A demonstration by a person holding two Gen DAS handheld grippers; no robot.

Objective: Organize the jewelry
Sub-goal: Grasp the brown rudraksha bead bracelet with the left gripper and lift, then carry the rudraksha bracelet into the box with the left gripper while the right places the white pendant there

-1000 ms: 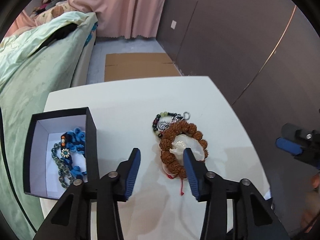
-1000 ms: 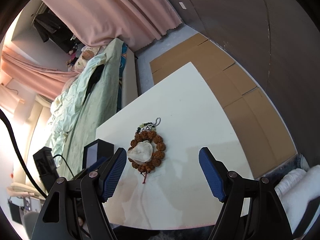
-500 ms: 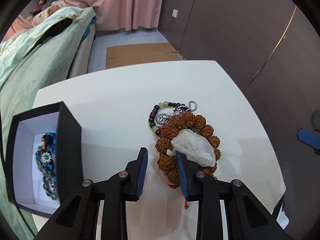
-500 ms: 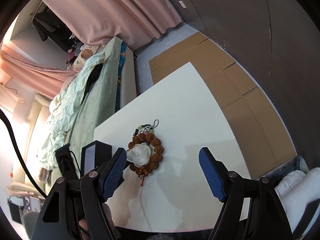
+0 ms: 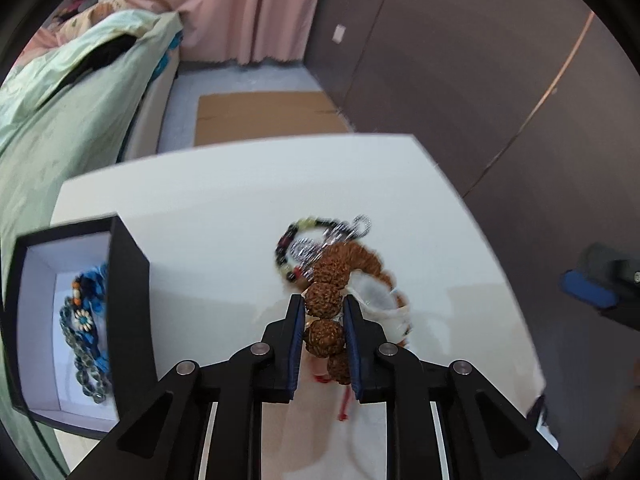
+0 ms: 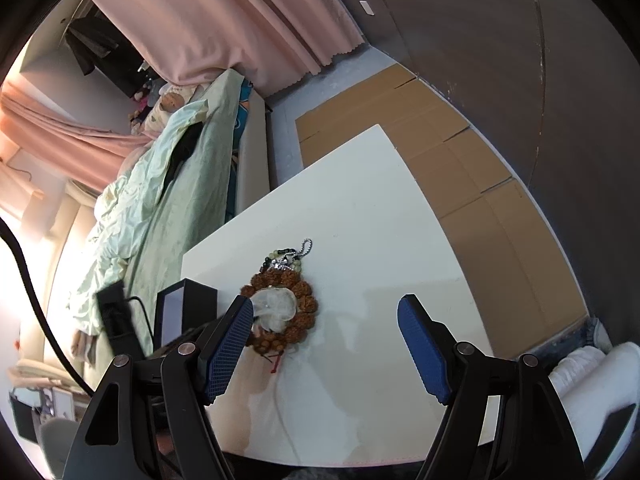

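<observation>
At lower centre of the left wrist view, our left gripper (image 5: 322, 320) has just been closing and now pinches the brown bead bracelet (image 5: 324, 300) on the white desk (image 5: 224, 208). A second ago the jaws stood wider, short of it. Next, we judge, comes lifting it into the black box (image 5: 128, 288) at left. Our right gripper (image 6: 326, 344) hangs wide open, empty.

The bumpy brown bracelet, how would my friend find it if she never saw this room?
Look at the white table beside the bed. To the right of the black box lies a small heap of jewelry, and the bumpy brown bracelet is the part nearest the left gripper, whose jaws have just been closing on its beads. Its fat, wrinkly brown beads set it apart from the thin bracelet of small dark and pale beads beside it.
</observation>
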